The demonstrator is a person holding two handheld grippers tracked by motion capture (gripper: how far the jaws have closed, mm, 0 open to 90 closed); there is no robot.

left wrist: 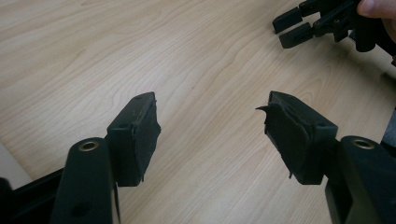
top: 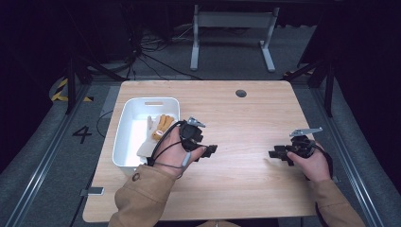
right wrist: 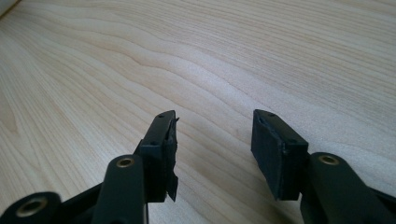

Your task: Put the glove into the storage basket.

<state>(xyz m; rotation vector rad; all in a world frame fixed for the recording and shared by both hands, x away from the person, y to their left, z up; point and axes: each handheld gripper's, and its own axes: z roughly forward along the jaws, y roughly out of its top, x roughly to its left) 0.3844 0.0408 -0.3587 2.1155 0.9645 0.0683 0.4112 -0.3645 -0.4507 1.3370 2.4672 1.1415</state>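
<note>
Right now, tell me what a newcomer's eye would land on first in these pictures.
The white bin at the table's left edge stands out most, with a yellow and white glove lying inside it. Next come the two black grippers over the bare wood: the left gripper just right of the bin, and the right gripper near the table's right side. Both have jaws open with nothing between them.
</note>
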